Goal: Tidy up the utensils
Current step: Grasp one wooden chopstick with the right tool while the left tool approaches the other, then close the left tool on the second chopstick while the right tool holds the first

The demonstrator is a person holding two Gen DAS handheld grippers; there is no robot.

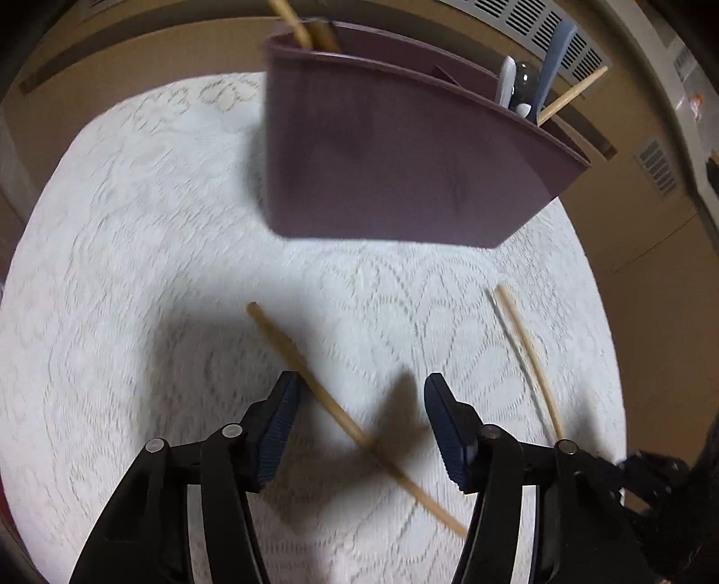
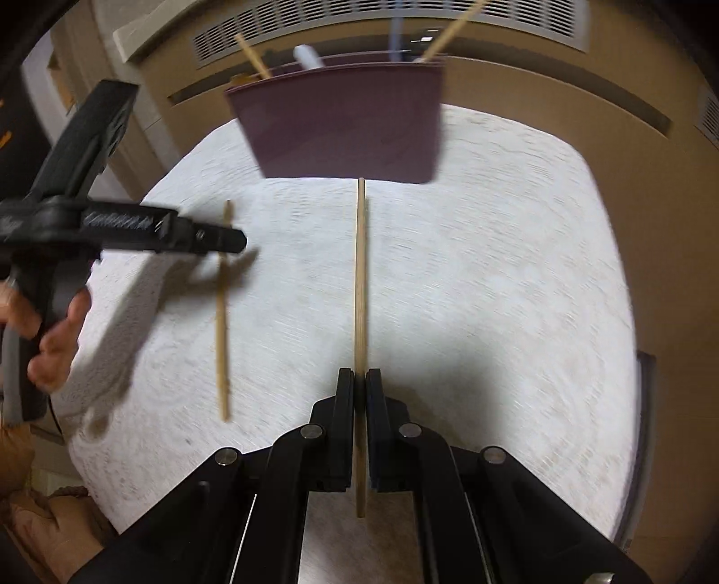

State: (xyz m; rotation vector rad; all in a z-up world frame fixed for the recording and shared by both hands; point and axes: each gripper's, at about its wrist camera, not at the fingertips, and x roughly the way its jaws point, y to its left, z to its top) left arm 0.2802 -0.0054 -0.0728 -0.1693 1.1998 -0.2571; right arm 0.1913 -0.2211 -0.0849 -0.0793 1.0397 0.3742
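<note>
A wooden chopstick [image 1: 314, 386] lies slantwise on the white lace cloth. My left gripper [image 1: 363, 386] hovers open above it, one finger on each side, and the pads do not touch it. In the right wrist view the same left gripper [image 2: 236, 242] reaches in from the left over that chopstick [image 2: 221, 314]. My right gripper [image 2: 359, 377] is shut on a second chopstick [image 2: 360, 269], which points forward at the purple utensil caddy [image 2: 346, 126]. That held chopstick [image 1: 525, 355] also shows at the right of the left wrist view.
The caddy [image 1: 395, 170] stands at the far side of the round table [image 1: 135, 269]. It holds chopsticks [image 1: 296, 27] at one end, and spoons with blue and white handles [image 1: 521, 85] at the other. A person's hand [image 2: 54, 332] grips the left tool. A vented brown wall is behind.
</note>
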